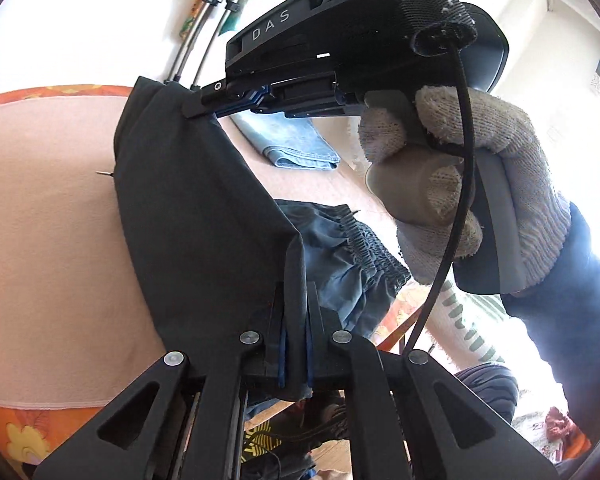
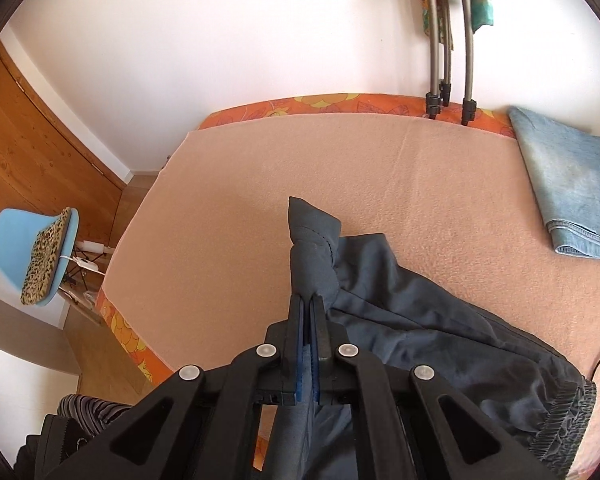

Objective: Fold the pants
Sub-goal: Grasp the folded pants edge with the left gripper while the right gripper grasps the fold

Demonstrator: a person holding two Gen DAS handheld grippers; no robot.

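A: Item one: pants [image 2: 420,320], dark, partly lifted off the bed [image 2: 228,200]. Location?

B: One end is raised over the middle of the bed. The elastic waistband lies bunched toward the bed's near right corner.

A: Item two: left claw [image 1: 296,300]. State?

B: Closed narrow on a folded edge of the pants, cloth pinched between the blue pads.

A: Item three: right claw [image 2: 307,304]. State?

B: Clamped tight on a twisted wad of the same cloth. In the left view it holds the upper corner, carried by a gloved hand [image 1: 480,176].

A: Item four: jeans [image 2: 572,188]?

B: Already folded, at the bed's far right corner, well apart from the pants.

A: Risks?

B: Probably three. The right hold is a knot, not a flat hem, so the fold may set down crooked. The thin pinch on the left could slip if the cloth is pulled taut. The waistband's drag may bunch the lower half.
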